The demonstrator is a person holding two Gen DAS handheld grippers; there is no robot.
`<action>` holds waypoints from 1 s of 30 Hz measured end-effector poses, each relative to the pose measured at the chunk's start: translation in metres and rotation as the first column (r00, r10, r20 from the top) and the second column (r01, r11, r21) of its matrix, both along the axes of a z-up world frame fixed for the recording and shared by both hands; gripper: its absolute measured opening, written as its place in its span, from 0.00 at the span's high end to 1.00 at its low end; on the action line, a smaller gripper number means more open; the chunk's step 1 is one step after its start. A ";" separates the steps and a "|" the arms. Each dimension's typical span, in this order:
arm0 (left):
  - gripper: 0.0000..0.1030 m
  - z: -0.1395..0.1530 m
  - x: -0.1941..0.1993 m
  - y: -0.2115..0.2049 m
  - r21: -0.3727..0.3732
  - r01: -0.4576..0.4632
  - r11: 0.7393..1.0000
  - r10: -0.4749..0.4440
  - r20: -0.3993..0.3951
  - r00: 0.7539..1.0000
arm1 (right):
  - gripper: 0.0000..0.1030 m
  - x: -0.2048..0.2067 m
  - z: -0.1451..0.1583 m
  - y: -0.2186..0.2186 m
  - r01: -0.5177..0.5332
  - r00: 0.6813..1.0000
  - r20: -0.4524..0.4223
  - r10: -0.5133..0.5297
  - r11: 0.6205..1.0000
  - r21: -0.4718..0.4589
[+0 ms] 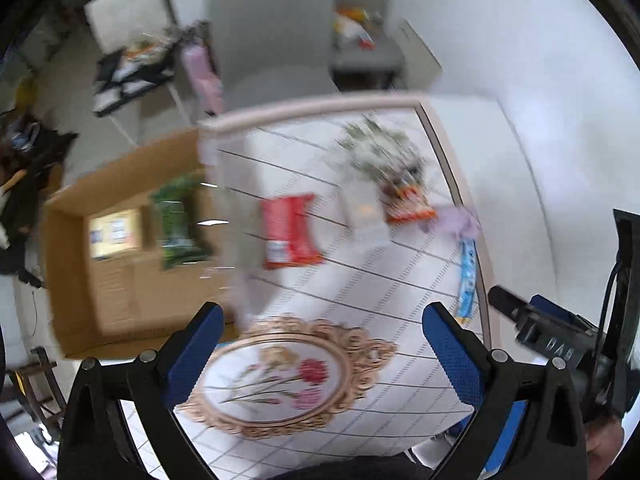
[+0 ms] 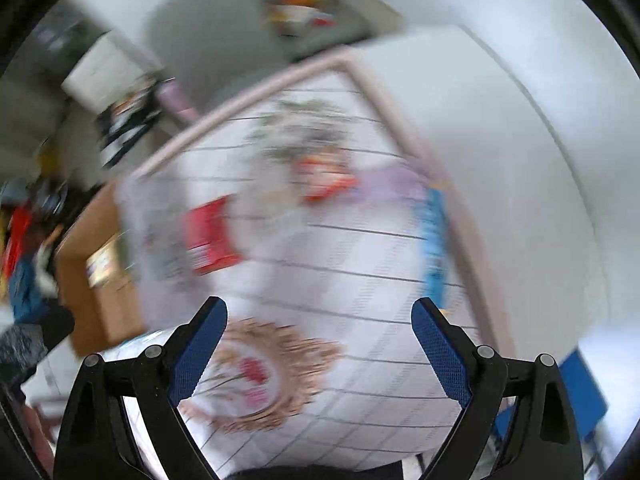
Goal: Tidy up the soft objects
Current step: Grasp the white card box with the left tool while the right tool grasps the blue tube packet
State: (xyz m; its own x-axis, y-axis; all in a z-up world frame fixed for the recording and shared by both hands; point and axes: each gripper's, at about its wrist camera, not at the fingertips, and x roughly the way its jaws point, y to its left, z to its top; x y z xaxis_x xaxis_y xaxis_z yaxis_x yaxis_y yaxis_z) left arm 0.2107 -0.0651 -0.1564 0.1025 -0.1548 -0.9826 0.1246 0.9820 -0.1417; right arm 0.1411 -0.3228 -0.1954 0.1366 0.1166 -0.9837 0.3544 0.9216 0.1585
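1. Blue-padded fingers [image 1: 196, 352] of the left gripper [image 1: 324, 344] frame the bottom of the left wrist view, spread wide with nothing between them.
2. Below that gap lies an oval, gold-rimmed flower design [image 1: 288, 376], printed on the white gridded cloth that covers the table [image 1: 400, 280].
3. Farther along the table lies a red packet [image 1: 289, 231], flat and near the left edge.
4. Just right of it is a pale, whitish packet [image 1: 366, 210], too blurred to read, and touching that on its right an orange packet [image 1: 408, 200].
5. Behind those two sits a heap of white and green patterned soft stuff [image 1: 380, 148]; I cannot tell what it is.
6. A lilac soft item [image 1: 456, 220] rests at the table's right edge, with a long blue packet [image 1: 467, 276] just beside it along the same edge.
7. Left of the table stands an open cardboard box [image 1: 76, 280] holding a green packet [image 1: 178, 220] and a yellow-labelled item [image 1: 116, 232].
8. A grey chair [image 1: 272, 36] stands beyond the far end of the table.
9. In the right wrist view, heavily blurred, the right gripper [image 2: 320, 340] also hangs wide open and empty above the flower design [image 2: 256, 376].
10. That gripper's body [image 1: 560, 344] shows at the right of the left wrist view, beside the table.
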 end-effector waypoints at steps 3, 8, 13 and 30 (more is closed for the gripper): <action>0.01 -0.048 0.024 -0.037 -0.003 0.031 1.000 -0.031 -0.114 0.993 | 0.07 0.005 -0.045 -0.051 0.071 0.995 -0.075 -0.071 0.997 -0.004; 0.01 -0.128 0.058 -0.072 0.014 0.017 1.000 -0.013 -0.273 0.962 | 0.07 0.009 -0.117 -0.100 0.155 0.974 -0.169 -0.150 0.988 0.016; 0.01 -0.183 0.089 -0.085 0.070 -0.008 0.998 0.031 -0.338 0.941 | 0.08 0.016 -0.163 -0.113 0.182 0.961 -0.223 -0.165 0.982 0.057; 0.09 -0.245 0.110 -0.104 0.177 0.033 0.984 0.034 -0.364 0.931 | 0.27 0.039 -0.202 -0.097 0.109 0.951 -0.293 -0.098 0.994 0.022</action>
State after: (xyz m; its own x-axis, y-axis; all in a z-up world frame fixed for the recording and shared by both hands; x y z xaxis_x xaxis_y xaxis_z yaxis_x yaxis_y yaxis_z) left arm 0.3206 -0.1694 -0.4009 -0.2674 0.0254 -0.9633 0.0970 0.9953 -0.0007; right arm 0.1796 -0.4196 -0.3976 -0.1417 0.1543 -0.9778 0.4833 0.8728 0.0677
